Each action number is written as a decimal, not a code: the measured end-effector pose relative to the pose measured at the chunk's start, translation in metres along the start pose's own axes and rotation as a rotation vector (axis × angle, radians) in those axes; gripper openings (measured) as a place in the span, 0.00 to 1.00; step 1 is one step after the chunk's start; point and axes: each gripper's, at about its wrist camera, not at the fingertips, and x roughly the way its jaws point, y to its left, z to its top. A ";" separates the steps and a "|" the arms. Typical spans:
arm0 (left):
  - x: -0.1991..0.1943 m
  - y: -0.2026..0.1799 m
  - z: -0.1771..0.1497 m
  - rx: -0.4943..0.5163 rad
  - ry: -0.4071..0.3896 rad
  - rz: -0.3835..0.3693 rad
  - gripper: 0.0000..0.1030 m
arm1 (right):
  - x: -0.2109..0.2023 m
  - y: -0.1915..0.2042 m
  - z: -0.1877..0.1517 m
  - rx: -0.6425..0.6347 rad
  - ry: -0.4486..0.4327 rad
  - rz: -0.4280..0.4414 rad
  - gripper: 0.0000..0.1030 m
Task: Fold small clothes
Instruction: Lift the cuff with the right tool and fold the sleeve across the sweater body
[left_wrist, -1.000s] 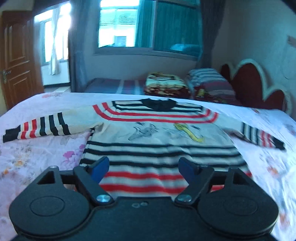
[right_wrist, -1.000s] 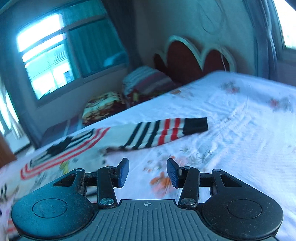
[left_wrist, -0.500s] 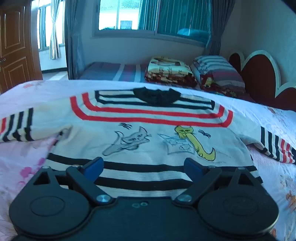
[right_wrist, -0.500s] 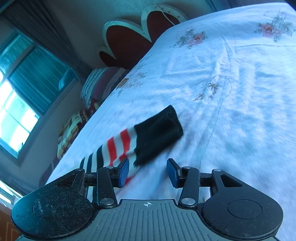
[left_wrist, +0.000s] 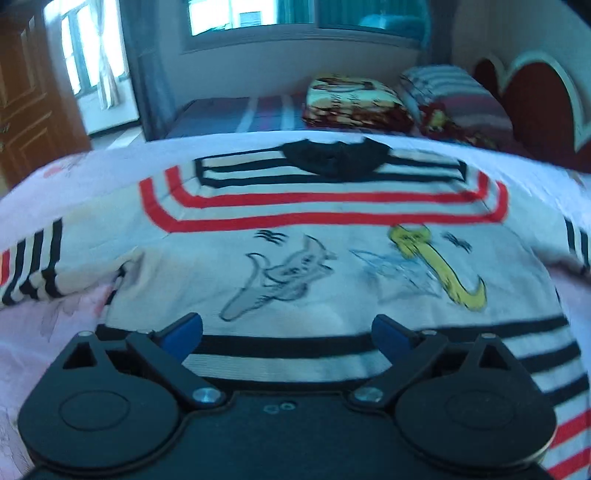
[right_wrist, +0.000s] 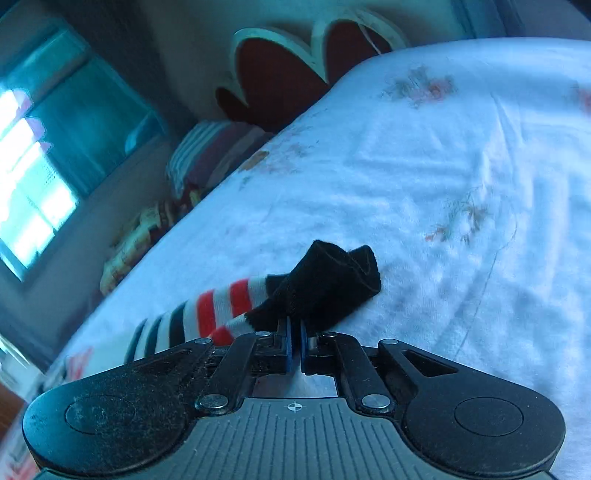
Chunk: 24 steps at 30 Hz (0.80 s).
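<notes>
I work over a wide bed with a pale floral sheet (left_wrist: 55, 177), a dark red scalloped headboard (right_wrist: 280, 66) at its far end and a bright window (left_wrist: 255, 14) beyond. The cream knitted sweater with red and black stripes (left_wrist: 325, 266) lies flat across the bed's middle. Only my left view shows its cat drawings. Only my right view shows its black cuff (right_wrist: 325, 284), bunched and clamped in my right gripper (right_wrist: 294, 328). My left gripper (left_wrist: 288, 332) is opening over the lower stripes, nothing pinched.
</notes>
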 end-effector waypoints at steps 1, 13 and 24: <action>-0.001 0.006 0.001 -0.017 -0.007 0.002 0.95 | -0.006 0.006 0.000 -0.033 -0.023 0.000 0.03; 0.014 0.050 0.002 0.006 -0.019 -0.003 0.89 | -0.021 0.104 -0.022 -0.257 -0.032 0.074 0.03; 0.015 0.101 0.021 -0.039 -0.058 -0.061 0.92 | -0.024 0.178 -0.094 -0.138 -0.029 0.119 0.05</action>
